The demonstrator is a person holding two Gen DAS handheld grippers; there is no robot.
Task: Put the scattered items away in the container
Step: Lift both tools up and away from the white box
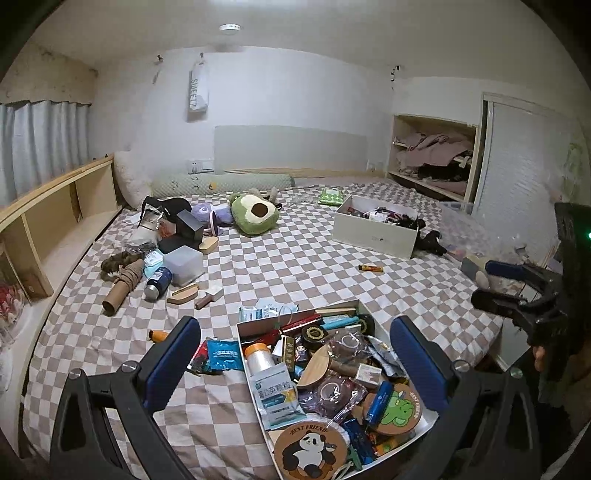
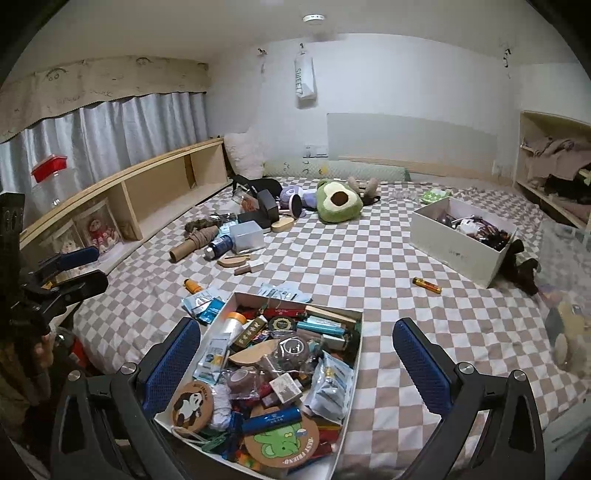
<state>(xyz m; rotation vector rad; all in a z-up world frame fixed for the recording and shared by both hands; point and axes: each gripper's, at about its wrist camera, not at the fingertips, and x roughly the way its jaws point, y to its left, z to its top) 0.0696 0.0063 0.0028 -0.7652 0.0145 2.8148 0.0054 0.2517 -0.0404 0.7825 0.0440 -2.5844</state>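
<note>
This is a bedroom in someone's home. A wide bed (image 1: 332, 266) with a checkered sheet fills the room ahead of the tongs, with a long bolster (image 1: 221, 184) and a pillow (image 1: 129, 177) at its far end. An avocado plush toy (image 1: 255, 214) lies well beyond the tongs. Curtains (image 2: 110, 125) hang far to the left above a low wooden shelf (image 2: 155, 192). To the far right, an open closet (image 1: 432, 155) holds heaped clothes. A smoke detector (image 1: 229, 28) sits on the ceiling.

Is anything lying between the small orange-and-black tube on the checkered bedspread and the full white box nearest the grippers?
Nothing visible: only bare checkered bedspread separates the orange-and-black tube from the white box.
</note>
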